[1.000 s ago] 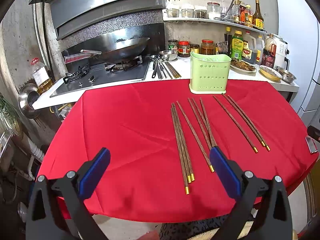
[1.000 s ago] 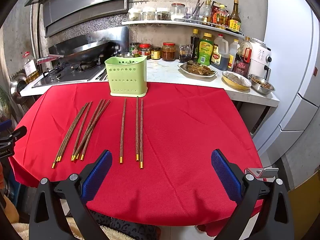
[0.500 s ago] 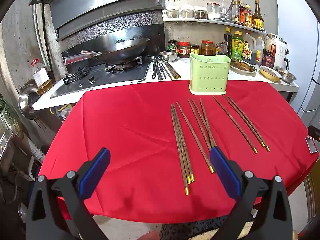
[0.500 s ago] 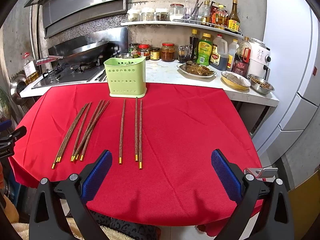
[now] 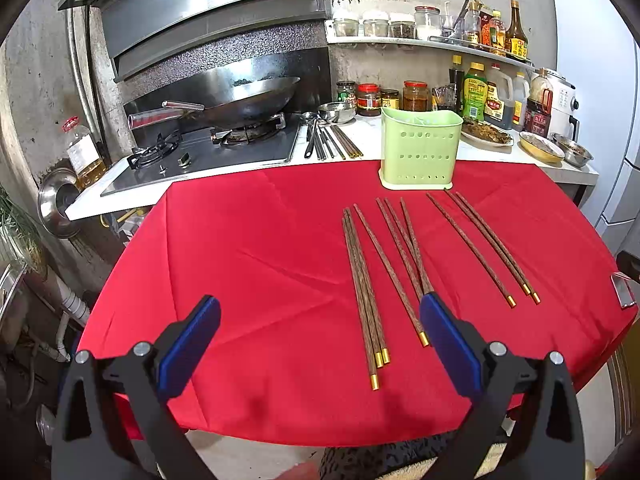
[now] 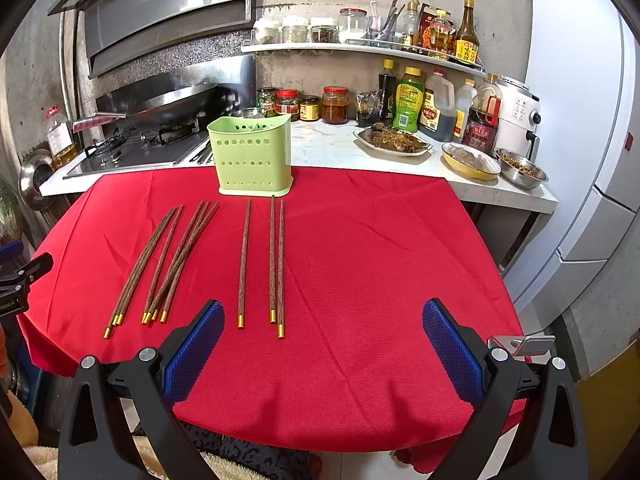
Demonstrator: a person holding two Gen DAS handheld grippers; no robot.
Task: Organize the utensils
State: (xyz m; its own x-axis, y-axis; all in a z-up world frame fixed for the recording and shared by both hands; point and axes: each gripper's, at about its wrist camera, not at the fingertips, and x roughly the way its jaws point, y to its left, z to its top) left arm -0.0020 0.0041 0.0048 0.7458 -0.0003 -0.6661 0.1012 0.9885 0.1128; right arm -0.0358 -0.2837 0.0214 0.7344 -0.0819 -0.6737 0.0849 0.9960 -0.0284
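Looking through the left wrist view first, we held the left gripper [image 5: 320, 330] spread wide and empty above the near edge of the red cloth [image 5: 248, 264]. The chopsticks [image 5: 366, 292] lay flat at about one o'clock from its fingers, long axes running from the gold tips near us up toward twelve, where the green holder [image 5: 419, 154] stood upright. One bundle's gold tips sat between the blue pads; another stick's near end vanished behind the right pad [image 5: 448, 344], so we could not count that group exactly.

In the right wrist view, our right gripper [image 6: 323, 346] was likewise spread and empty. Three chopsticks [image 6: 274, 260] lay just at eleven o'clock from it, the rest [image 6: 168, 264] farther off at ten, all pointing to the holder [image 6: 253, 154] at eleven. We judged each gripper near its own group. Inside the holder, little could be seen.
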